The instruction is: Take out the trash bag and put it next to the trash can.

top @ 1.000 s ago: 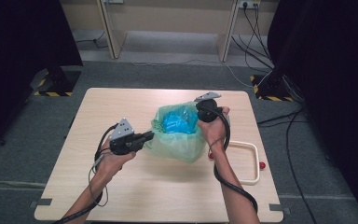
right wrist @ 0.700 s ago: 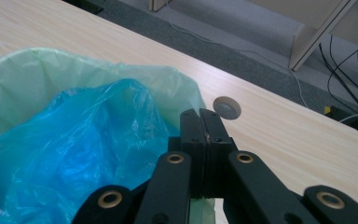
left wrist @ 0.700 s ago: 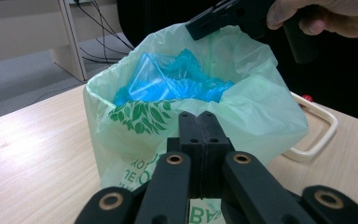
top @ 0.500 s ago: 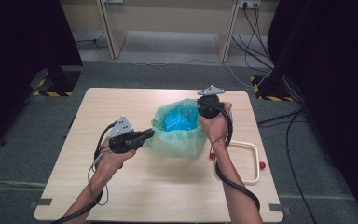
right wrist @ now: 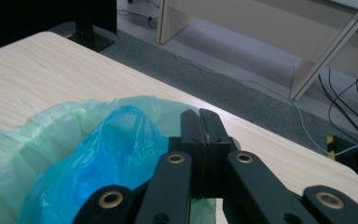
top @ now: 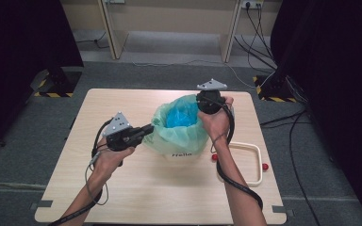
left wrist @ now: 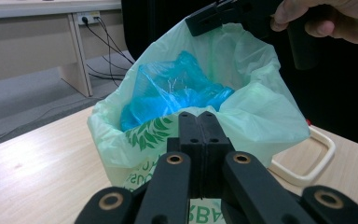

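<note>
Your left gripper reaches in level from the left, jaws pressed together on the near rim of the green plastic bag. Your right gripper, held higher, pinches the far rim, pulling it up. The bag stands mid-table, a crumpled blue bag inside it.

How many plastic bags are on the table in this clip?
2. A green bag stands at the table's middle, and a blue bag sits inside it. More could be hidden underneath the blue one.
</note>
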